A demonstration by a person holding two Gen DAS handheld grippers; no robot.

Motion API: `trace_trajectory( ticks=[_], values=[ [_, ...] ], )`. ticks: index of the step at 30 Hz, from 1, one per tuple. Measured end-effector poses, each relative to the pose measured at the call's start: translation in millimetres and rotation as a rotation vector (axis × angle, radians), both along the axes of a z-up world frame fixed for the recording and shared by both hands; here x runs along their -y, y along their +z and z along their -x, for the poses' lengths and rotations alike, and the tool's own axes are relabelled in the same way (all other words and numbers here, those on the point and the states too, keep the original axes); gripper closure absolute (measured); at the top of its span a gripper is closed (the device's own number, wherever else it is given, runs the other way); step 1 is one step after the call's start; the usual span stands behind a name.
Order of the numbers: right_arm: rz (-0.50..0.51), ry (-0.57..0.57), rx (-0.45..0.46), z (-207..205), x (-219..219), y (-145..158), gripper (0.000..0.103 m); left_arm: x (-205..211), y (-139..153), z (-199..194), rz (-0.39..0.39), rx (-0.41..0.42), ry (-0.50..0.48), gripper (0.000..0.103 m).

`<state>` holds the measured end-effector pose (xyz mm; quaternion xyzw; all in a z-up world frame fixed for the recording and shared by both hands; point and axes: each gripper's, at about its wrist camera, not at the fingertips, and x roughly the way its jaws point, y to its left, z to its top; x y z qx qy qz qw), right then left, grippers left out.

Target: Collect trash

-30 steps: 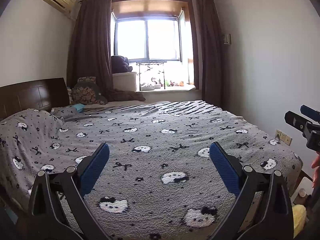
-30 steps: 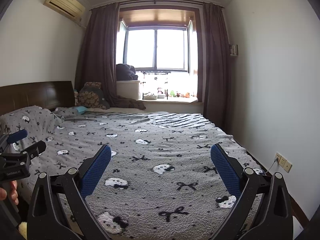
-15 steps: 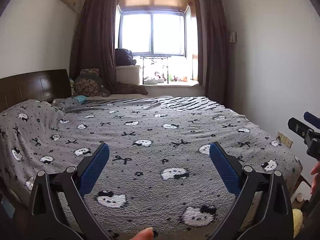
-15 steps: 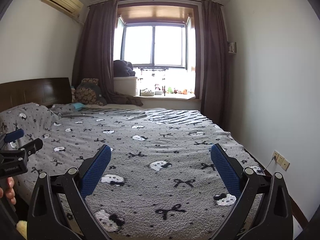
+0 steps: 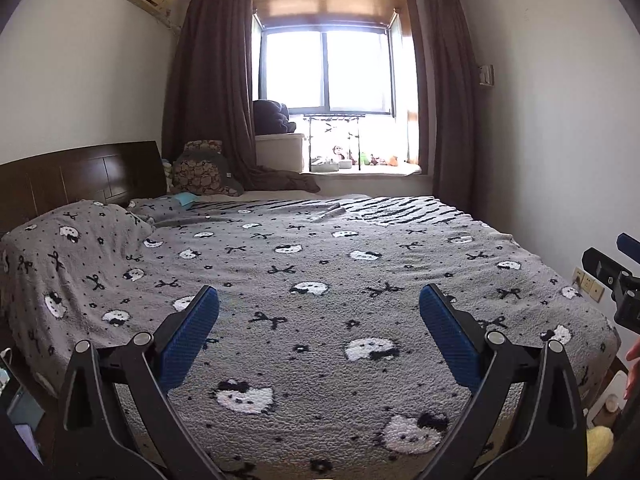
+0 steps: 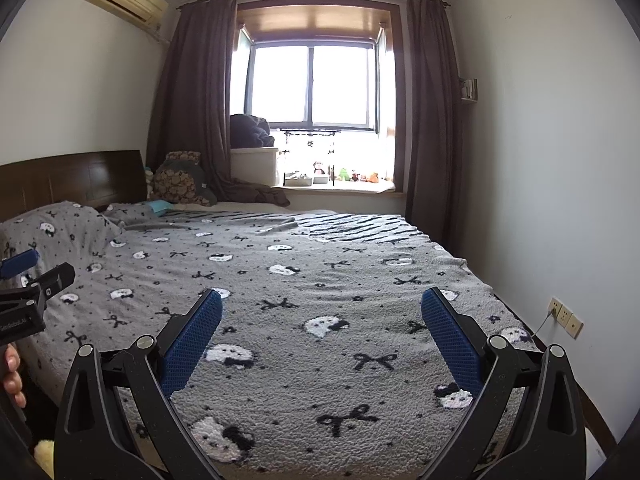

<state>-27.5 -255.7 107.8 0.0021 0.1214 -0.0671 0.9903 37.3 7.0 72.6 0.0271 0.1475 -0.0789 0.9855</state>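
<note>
My left gripper (image 5: pixel 319 304) is open and empty, held above the near side of a bed with a grey cat-and-bow blanket (image 5: pixel 320 264). My right gripper (image 6: pixel 322 306) is open and empty too, above the same blanket (image 6: pixel 320 264). The right gripper shows at the right edge of the left wrist view (image 5: pixel 616 276); the left gripper shows at the left edge of the right wrist view (image 6: pixel 28 280). A small light blue item (image 5: pixel 187 199) lies near the pillows. I see no clear piece of trash on the bed.
A dark wooden headboard (image 5: pixel 80 176) stands at left, with a pillow under the blanket (image 5: pixel 72 232). A patterned cushion (image 5: pixel 200 168) and dark cloth lie by the window sill (image 5: pixel 360 168) with small toys. Wall sockets (image 6: pixel 564 316) sit low on the right wall.
Both grippers have tilted slightly upward, so more of the window and ceiling shows. Both stay open and empty.
</note>
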Motion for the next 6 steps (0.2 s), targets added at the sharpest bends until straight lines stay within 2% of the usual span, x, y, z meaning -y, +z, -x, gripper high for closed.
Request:
trace_trajectory(
  ticks=[6],
  values=[
    [0.005, 0.0, -0.005, -1.2, -2.4, 0.1, 0.003, -1.2, 2.6, 1.7, 0.013, -0.003, 0.0, 0.008]
  ],
)
